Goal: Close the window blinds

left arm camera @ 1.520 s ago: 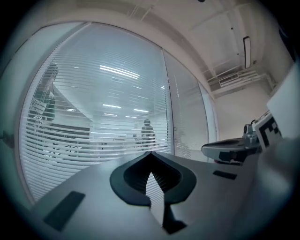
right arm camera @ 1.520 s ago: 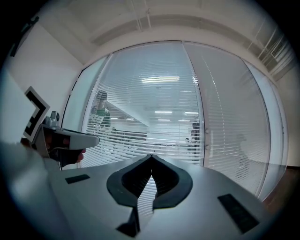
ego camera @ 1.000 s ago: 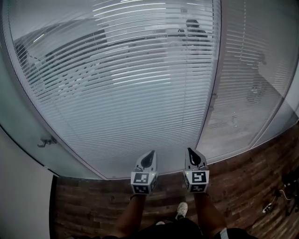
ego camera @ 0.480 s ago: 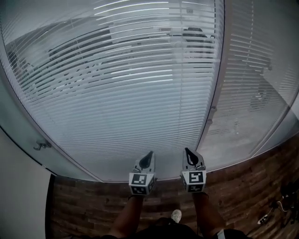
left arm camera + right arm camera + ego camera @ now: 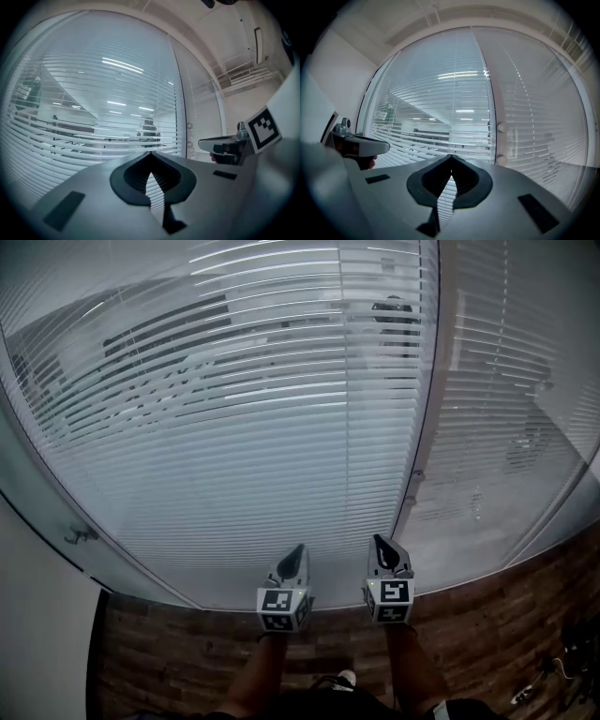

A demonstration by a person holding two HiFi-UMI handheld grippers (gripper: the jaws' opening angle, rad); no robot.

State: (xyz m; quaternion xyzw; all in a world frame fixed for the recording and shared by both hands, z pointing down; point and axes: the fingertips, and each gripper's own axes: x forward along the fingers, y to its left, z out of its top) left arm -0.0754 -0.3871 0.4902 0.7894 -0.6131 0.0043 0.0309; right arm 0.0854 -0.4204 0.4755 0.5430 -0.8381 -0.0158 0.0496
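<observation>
As the person has stepped closer, the blinds point(image 5: 281, 427) now hang just ahead, slats still open. Left gripper point(image 5: 299, 549) and right gripper point(image 5: 379, 542) have their jaws pressed together, empty. Approach only, I'd say; closing not yet begun.

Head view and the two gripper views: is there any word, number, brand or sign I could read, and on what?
None: no word, number or brand can be read in any view.
The white marker cubes on the left tool and right tool carry only black square patterns, not letters.
The white slatted window blinds bear no print.
</observation>
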